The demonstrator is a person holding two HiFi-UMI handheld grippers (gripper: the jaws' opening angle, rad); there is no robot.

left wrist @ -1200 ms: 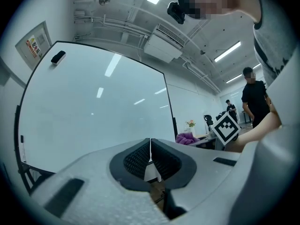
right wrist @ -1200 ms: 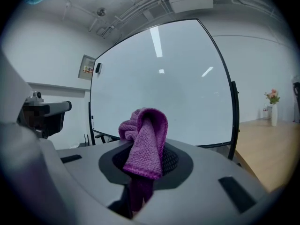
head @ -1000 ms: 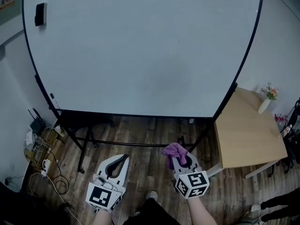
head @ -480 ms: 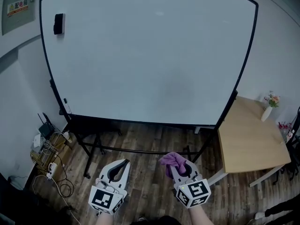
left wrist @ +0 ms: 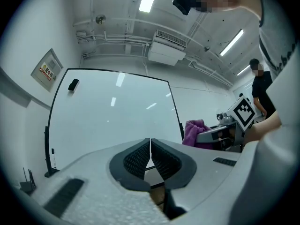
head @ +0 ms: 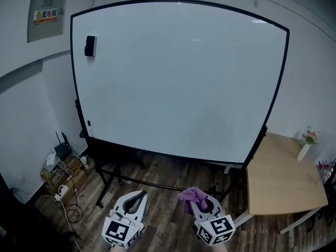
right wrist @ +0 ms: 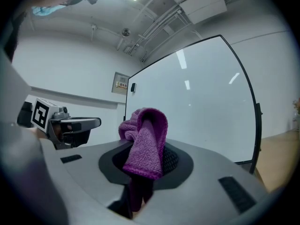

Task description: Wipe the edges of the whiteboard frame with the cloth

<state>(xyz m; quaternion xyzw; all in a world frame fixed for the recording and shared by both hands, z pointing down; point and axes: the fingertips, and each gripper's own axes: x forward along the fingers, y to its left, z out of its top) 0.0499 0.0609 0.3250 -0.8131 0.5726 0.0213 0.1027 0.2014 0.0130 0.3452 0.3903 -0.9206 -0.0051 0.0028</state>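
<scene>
A large whiteboard (head: 178,77) with a thin black frame (head: 273,101) stands on a black stand ahead of me. A black eraser (head: 90,45) sticks near its top left corner. My right gripper (head: 197,199) is low in the head view, shut on a purple cloth (head: 192,195) that bunches out above the jaws; the same purple cloth (right wrist: 145,142) fills the jaws in the right gripper view. My left gripper (head: 135,197) hangs beside it, shut and empty, its pads (left wrist: 140,156) pressed together. Both grippers are well short of the board.
A light wooden table (head: 281,175) with a small flower vase (head: 304,150) stands at the right of the board. Cables, a router and a power strip (head: 60,185) lie on the wooden floor at the left. A grey wall box (head: 46,14) hangs at upper left.
The head view has tilted up, so the whole board and its top edge now show. Both grippers sit lower in the picture and keep their states.
</scene>
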